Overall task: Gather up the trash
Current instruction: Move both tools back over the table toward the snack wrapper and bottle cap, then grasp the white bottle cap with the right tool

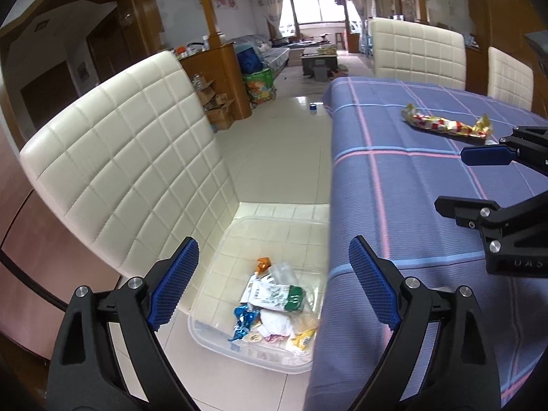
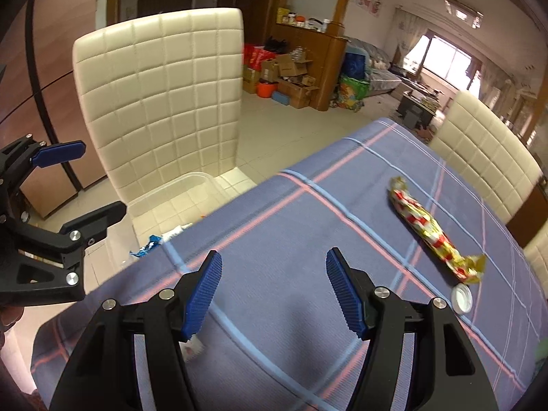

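A clear plastic bin [image 1: 205, 337] rests on the seat of a cream quilted chair [image 1: 130, 157] and holds several crumpled wrappers [image 1: 274, 304]. My left gripper [image 1: 274, 250] hangs open above the bin with nothing between its blue pads. On the blue plaid tablecloth [image 2: 308, 212] lies a long red-and-yellow wrapper [image 2: 431, 231] [image 1: 445, 125], with a white bottle cap [image 2: 460, 298] beside its near end. My right gripper [image 2: 274, 257] is open and empty over the table's near part, left of that wrapper. A small white scrap [image 2: 193, 346] shows under its left finger.
The table edge [image 1: 330, 205] runs right beside the bin. Two more cream chairs [image 1: 418, 51] stand at the table's far side. Cardboard boxes [image 2: 291, 75] and bags line a wooden partition across the tiled floor. Each gripper appears at the edge of the other's view.
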